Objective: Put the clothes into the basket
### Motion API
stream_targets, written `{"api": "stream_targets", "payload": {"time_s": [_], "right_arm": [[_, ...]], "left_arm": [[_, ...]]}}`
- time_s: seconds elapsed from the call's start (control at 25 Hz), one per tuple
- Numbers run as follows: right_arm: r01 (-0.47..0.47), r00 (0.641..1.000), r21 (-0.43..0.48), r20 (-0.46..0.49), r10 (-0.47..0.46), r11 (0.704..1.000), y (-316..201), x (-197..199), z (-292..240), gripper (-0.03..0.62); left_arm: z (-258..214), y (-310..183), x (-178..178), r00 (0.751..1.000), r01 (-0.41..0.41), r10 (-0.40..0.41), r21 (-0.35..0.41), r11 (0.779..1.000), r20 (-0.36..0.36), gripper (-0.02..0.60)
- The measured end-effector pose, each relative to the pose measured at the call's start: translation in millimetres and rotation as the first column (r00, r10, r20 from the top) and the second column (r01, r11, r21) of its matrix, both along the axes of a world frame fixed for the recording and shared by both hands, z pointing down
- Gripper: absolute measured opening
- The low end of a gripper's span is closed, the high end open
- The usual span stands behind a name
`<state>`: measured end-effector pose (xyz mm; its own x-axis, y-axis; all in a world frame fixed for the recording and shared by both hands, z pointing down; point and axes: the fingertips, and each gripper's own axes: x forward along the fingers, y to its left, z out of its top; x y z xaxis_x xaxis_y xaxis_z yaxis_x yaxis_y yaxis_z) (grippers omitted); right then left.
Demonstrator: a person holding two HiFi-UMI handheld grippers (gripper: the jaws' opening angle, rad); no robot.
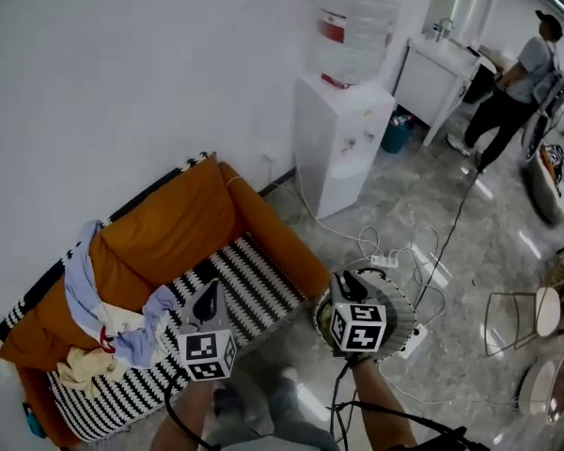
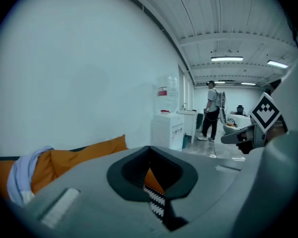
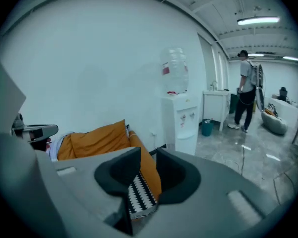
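Note:
A pale blue garment (image 1: 80,294) and a cream one (image 1: 85,365) lie heaped at the left end of the orange sofa (image 1: 183,219); the blue one also shows in the left gripper view (image 2: 22,175). A round basket (image 1: 401,301) stands on the floor by the sofa's right end. My left gripper (image 1: 207,294) (image 2: 149,150) hovers over the striped seat, its tips together and nothing in them. Over the basket my right gripper (image 1: 346,283) (image 3: 148,155) is held with a gap between its jaws, empty. Both point toward the wall and sofa.
A white water dispenser (image 1: 343,144) stands against the wall right of the sofa. Cables and a power strip (image 1: 395,256) lie on the floor behind the basket. Farther back are a white table (image 1: 442,64) and a person (image 1: 517,83). A chair (image 1: 536,318) stands at the right.

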<state>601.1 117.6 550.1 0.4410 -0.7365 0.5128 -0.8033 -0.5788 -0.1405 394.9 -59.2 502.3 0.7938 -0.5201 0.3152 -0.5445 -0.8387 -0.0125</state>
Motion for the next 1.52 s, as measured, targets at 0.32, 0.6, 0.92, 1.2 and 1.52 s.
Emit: {"api": "stream_targets", "payload": {"time_s": [0.32,0.6,0.92,1.2,1.52], "right_arm": [[0.314,0.948,0.045,-0.067,-0.310,0.948,-148,-88,-48,0.107],[0.546,0.835,0.057,-0.110,-0.539,0.836,-250,-198,-76,0.107],[0.722,0.690,0.053,-0.117,-0.714,0.689,-322,-327,-83,0.107],[0.806,0.591,0.038,-0.119,-0.798,0.591,-361,-417,-85,0.107],[0.869,0.491,-0.012,-0.101,-0.865,0.495,-399,-510,-69,0.107]], "left_arm": [[-32,-73,-152,0.938,0.345,-0.344,0.028,0.938,-0.049,0.008],[-50,-101,-289,0.809,0.586,-0.581,0.041,0.809,-0.086,0.008],[-50,-106,-427,0.643,0.766,-0.762,0.031,0.642,-0.080,0.008],[-46,-109,-505,0.541,0.840,-0.837,0.010,0.543,-0.084,0.008],[-38,-123,-583,0.473,0.880,-0.878,0.008,0.474,-0.075,0.008]]}}
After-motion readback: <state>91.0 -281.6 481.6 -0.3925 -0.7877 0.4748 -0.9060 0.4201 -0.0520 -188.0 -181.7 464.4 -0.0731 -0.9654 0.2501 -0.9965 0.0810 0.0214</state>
